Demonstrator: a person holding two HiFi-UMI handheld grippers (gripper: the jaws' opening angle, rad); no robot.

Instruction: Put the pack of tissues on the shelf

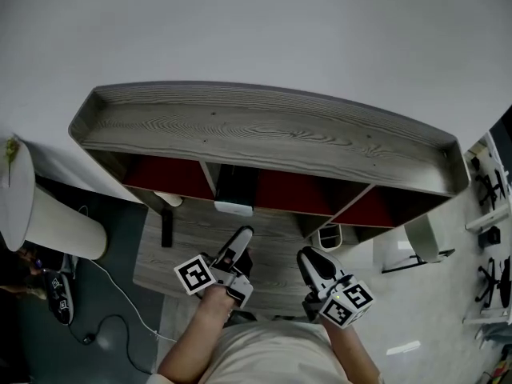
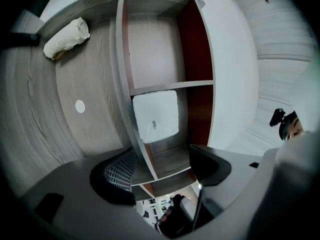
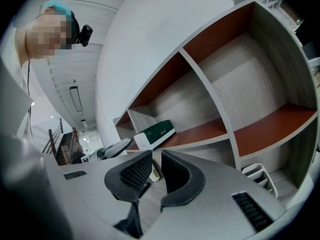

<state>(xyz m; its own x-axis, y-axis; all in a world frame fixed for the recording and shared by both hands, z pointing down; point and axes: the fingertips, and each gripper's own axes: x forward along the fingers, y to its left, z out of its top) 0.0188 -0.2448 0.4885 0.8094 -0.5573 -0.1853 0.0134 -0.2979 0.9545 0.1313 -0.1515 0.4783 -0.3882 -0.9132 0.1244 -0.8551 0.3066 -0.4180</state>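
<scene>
a: while both grippers hang over the wood desk top [image 1: 186,245], where does the pack of tissues [image 1: 234,198] lie?

b: on the red board in the middle compartment of the shelf unit [image 1: 264,134]. it sits at that board's front left corner, close by the left divider. it lies flat, green on top and white down the side, with one end at the board's front edge.

a: is either gripper on it?

b: no, both are apart from it. the left gripper [image 1: 240,238] points at the pack from just in front. its tongs are spread wide with nothing between them, and its own view looks past the pads straight at the pack. the right gripper [image 1: 310,258] is beside the left one, before the next compartment to the right. its tongs are drawn close, with only a sliver of gap and nothing in it.

a: what else is on the desk?

b: a pale rolled cloth [image 2: 66,37] near the back left corner, under the shelf unit. a white slotted tray [image 3: 257,176] stands by the right edge, near the right gripper.
</scene>
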